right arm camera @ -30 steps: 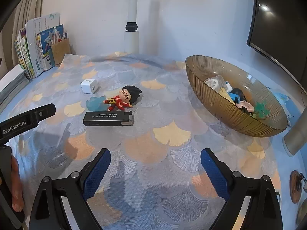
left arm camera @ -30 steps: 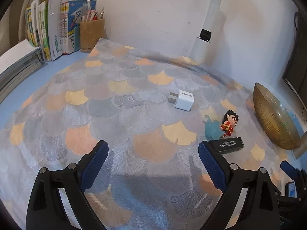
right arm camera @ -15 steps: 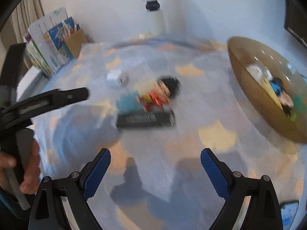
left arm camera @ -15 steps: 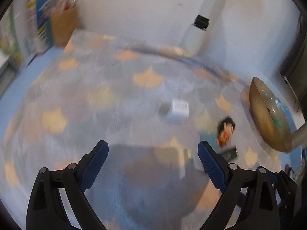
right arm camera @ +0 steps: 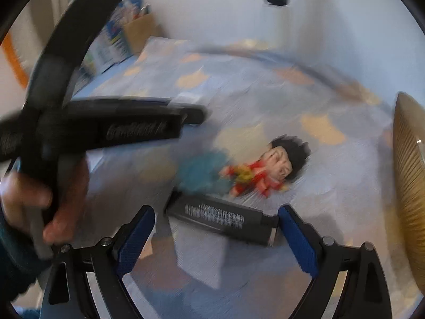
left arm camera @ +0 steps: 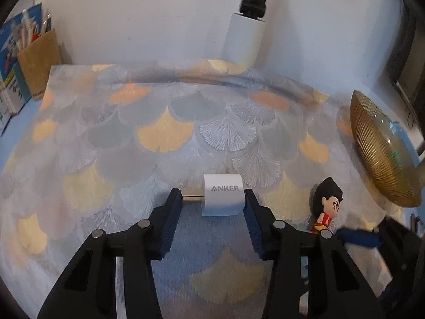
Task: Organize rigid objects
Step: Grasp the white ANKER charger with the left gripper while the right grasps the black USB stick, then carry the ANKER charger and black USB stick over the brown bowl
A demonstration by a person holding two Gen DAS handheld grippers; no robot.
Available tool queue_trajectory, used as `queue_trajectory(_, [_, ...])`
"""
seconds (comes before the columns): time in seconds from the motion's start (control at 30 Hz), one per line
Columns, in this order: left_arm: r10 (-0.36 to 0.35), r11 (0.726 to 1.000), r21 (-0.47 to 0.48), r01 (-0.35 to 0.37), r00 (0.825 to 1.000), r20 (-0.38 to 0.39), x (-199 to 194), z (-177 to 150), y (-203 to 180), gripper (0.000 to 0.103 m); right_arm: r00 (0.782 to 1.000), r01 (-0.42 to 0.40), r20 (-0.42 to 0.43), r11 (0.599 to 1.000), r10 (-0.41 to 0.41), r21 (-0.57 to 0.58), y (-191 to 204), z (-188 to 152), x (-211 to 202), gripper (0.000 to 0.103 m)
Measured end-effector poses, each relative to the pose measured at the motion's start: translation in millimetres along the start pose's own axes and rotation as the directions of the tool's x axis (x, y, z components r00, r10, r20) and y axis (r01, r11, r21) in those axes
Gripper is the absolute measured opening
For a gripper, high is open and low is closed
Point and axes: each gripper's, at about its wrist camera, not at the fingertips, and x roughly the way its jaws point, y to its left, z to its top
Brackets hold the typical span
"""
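Note:
A white Anker charger (left arm camera: 223,199) lies on the patterned mat with its prongs pointing left. My left gripper (left arm camera: 212,195) is closing on it: the right pad touches its body and the left pad meets the prong tips. A black bar-shaped device (right arm camera: 220,218) with white print lies between the wide-open jaws of my right gripper (right arm camera: 216,212), neither pad touching it. Just beyond it lie a red-clad figurine (right arm camera: 268,170) with black hair and a teal piece (right arm camera: 202,172). The gold ribbed bowl (left arm camera: 379,154) stands at the right.
A person's hand (right arm camera: 63,199) holds the left gripper's handle at the left of the right wrist view. A cardboard pen holder (left arm camera: 37,61) and books (left arm camera: 10,53) stand at the back left, a white post (left arm camera: 247,37) at the back wall, a dark monitor (left arm camera: 409,53) at the right.
Both grippers moved forward and down toward the mat. The left jaws, wide before, have narrowed onto the charger. The right jaws stayed wide and now straddle the black device.

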Motion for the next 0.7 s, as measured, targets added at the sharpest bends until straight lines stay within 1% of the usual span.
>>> queue_trajectory(0.07, [-0.004, 1.000, -0.019, 0.004, 1.000, 0.001, -3.5, -2.8, 4.2, 0.044, 0.999, -0.046, -0.021, 0.997, 0.045, -0.056, 14.6, -11.9, -6.4, 0.094])
queue_trajectory(0.13, [0.010, 1.000, -0.019, -0.010, 1.000, 0.001, -6.5, -5.4, 6.2, 0.044, 0.991, -0.129, -0.040, 0.986, 0.126, -0.101, 30.3, -24.6, -17.0, 0.092])
queue_trajectory(0.17, [0.018, 1.000, -0.014, -0.018, 1.000, 0.001, -7.5, -6.6, 6.5, 0.044, 0.988, -0.155, -0.033, 0.981, 0.153, -0.113, 36.6, -29.9, -22.7, 0.090])
queue_trajectory(0.2, [0.023, 1.000, -0.010, -0.023, 1.000, 0.003, -8.5, -7.9, 6.5, 0.044, 0.990, -0.144, -0.011, 0.983, 0.144, -0.112, 39.6, -33.0, -26.7, 0.090])
queue_trajectory(0.27, [0.024, 1.000, -0.010, -0.024, 1.000, 0.004, -8.8, -9.2, 7.0, 0.044, 0.997, -0.081, 0.012, 0.993, 0.082, -0.081, 37.0, -31.7, -25.6, 0.089])
queue_trajectory(0.3, [0.025, 1.000, -0.013, -0.025, 1.000, 0.004, -8.9, -9.4, 7.8, 0.044, 0.998, -0.066, 0.006, 0.996, 0.067, -0.060, 33.5, -28.7, -21.8, 0.079])
queue_trajectory(0.33, [0.026, 0.999, -0.019, -0.026, 1.000, 0.006, -9.9, -9.5, 9.0, 0.044, 0.997, -0.072, 0.001, 0.997, 0.072, -0.040, 30.4, -25.3, -17.8, 0.071])
queue_trajectory(0.37, [0.028, 0.999, -0.023, -0.028, 1.000, 0.006, -9.1, -9.3, 8.8, 0.044, 0.997, -0.076, -0.004, 0.997, 0.076, -0.020, 28.0, -21.3, -13.0, 0.065])
queue_trajectory(0.4, [0.032, 0.999, -0.028, -0.031, 0.999, 0.008, -10.6, -9.5, 10.4, 0.044, 0.998, -0.059, 0.005, 0.998, 0.059, -0.020, 28.8, -17.9, -12.4, 0.059])
queue_trajectory(0.43, [0.034, 0.999, -0.032, -0.033, 0.999, 0.010, -12.3, -10.0, 12.4, 0.044, 0.999, -0.046, 0.001, 0.998, 0.046, -0.033, 32.5, -14.4, -9.5, 0.056])
queue_trajectory(0.5, [0.040, 0.998, -0.045, -0.040, 0.999, 0.016, -15.7, -11.1, 16.2, 0.044, 1.000, -0.022, 0.006, 0.997, 0.023, -0.073, 40.7, -11.9, -7.7, 0.040])
queue_trajectory(0.53, [0.043, 0.998, -0.050, -0.042, 0.999, 0.019, -18.2, -12.3, 18.6, 0.044, 1.000, -0.008, 0.015, 0.995, 0.009, -0.098, 45.0, -12.1, -8.0, 0.034])
queue_trajectory(0.57, [0.046, 0.997, -0.057, -0.044, 0.999, 0.022, -21.0, -14.0, 20.5, 0.044, 1.000, 0.006, 0.025, 0.993, -0.003, -0.116, 48.6, -14.0, -9.1, 0.024])
queue_trajectory(0.63, [0.054, 0.995, -0.087, -0.051, 0.998, 0.034, -33.7, -21.8, 21.0, 0.044, 0.998, -0.040, 0.039, 0.994, 0.045, -0.106, 51.2, -23.8, -17.4, 0.024])
queue_trajectory(0.67, [0.048, 0.995, -0.094, -0.044, 0.998, 0.045, -40.1, -26.2, 20.3, 0.044, 0.998, -0.037, 0.047, 0.994, 0.042, -0.104, 48.8, -27.0, -22.2, 0.024])
queue_trajectory(0.7, [0.034, 0.995, -0.094, -0.028, 0.997, 0.065, -49.4, -32.2, 17.6, 0.044, 0.998, -0.018, 0.054, 0.995, 0.023, -0.103, 48.5, -32.4, -27.7, 0.024])
